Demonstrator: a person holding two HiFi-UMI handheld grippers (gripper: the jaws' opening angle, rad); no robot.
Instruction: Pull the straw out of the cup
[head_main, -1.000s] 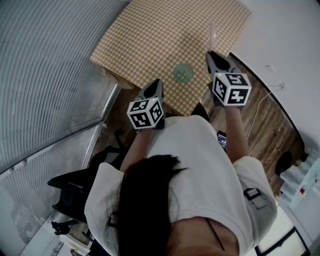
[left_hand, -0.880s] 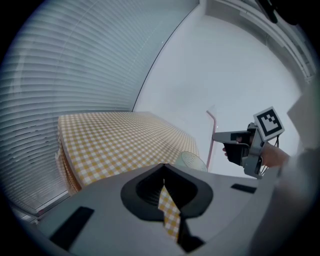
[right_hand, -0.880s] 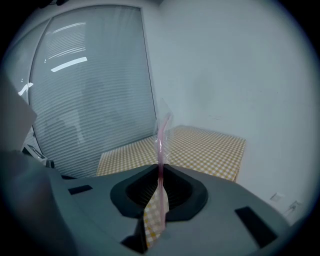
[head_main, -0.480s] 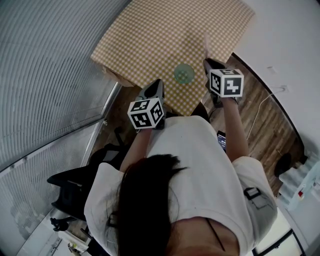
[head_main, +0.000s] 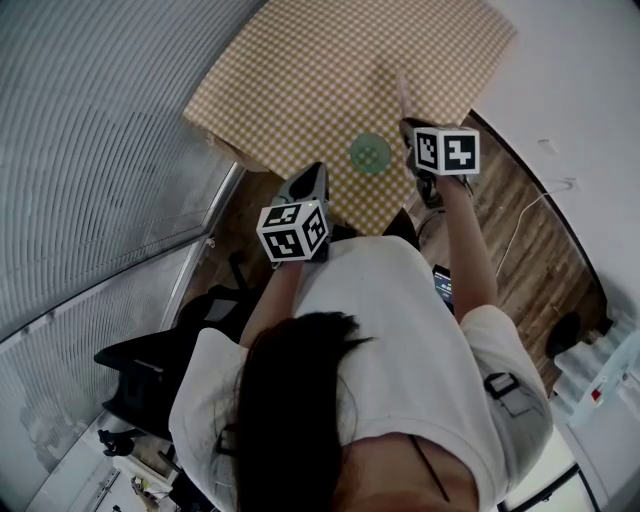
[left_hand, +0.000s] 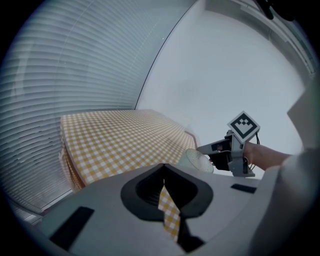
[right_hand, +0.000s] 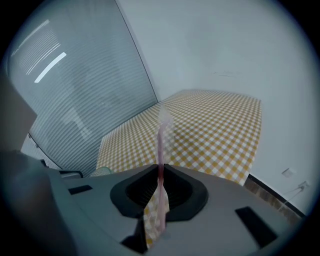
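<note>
Right gripper pinched the straw, clear of the cup; left gripper pressed together, empty (idling near cup). Good form meant a firm grip and setting it down beside the cup.

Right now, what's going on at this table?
A person works two handheld claws over a checked table. The right claw is shut on a pink straw, which is clear of the green cup beside it. The left claw hangs shut and empty near the table's edge.
</note>
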